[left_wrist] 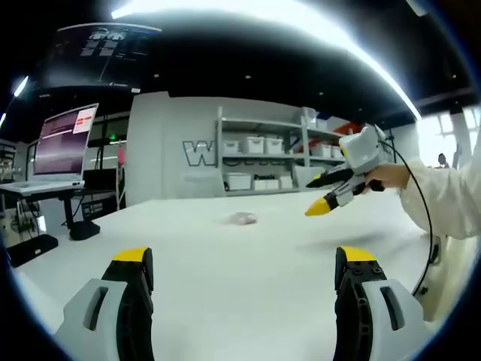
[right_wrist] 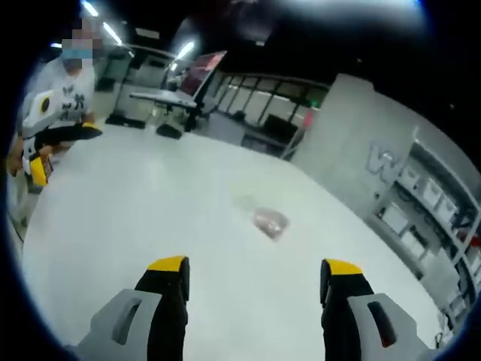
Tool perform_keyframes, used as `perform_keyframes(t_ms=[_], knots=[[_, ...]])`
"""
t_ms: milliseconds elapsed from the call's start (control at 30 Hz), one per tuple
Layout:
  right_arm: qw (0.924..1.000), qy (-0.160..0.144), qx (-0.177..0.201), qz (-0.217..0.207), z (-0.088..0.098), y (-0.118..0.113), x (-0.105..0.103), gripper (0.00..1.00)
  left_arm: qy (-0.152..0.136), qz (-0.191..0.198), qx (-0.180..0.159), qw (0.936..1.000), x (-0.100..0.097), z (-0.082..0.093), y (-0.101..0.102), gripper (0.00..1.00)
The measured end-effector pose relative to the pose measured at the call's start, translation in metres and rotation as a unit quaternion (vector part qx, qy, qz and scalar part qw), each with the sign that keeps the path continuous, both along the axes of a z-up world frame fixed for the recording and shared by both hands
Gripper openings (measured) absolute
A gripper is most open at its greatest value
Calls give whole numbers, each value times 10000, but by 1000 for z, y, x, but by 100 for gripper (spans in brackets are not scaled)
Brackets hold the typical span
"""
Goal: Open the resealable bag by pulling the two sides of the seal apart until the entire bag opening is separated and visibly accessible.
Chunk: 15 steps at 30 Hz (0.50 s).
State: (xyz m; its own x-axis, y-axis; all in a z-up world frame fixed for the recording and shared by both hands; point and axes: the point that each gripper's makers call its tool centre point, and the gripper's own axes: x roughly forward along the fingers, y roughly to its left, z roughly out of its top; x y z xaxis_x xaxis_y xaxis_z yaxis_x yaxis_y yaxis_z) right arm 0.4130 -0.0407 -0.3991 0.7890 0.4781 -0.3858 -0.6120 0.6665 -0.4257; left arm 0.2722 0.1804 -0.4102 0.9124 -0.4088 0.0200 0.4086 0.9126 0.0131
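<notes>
Jaws of the left gripper (left_wrist: 244,271) rise from the bottom of the left gripper view, grey with yellow tips, spread wide apart with nothing between them, hovering above the white table (left_wrist: 225,301). Beyond them, about mid-table, lies the resealable bag (left_wrist: 242,219), a small, pale, blurred shape flat on the surface, well apart from both grippers; whether its seal is closed cannot be told. To the right in this view the right gripper (left_wrist: 316,210) is held above the table by a hand (left_wrist: 387,177) in a white sleeve (left_wrist: 443,197), its yellow tips close together from this angle. In the right gripper view that same gripper's jaws (right_wrist: 255,274) stand wide apart and empty, and the bag (right_wrist: 269,221) lies ahead of them on the table (right_wrist: 150,203), pinkish and translucent. Far to the left there, the left gripper (right_wrist: 37,171) is seen at the table's edge, held by a person in a white top (right_wrist: 64,94). Farther back, a laptop (left_wrist: 64,147) stands on a raised stand at the left of the left gripper view, and shelves with white bins (left_wrist: 259,154) line the grey wall (left_wrist: 165,150) behind the table.
</notes>
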Motion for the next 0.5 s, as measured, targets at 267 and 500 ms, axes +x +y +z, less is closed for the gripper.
perform_keyframes(t_ms=[267,500], knots=[[9995,122,263,80,5,13,5,68,20,15,10,10000,0,-2,2,100],[9987,226,434,109,5,20,9,68,15,1,-16,10000,-1,-3,2,100]])
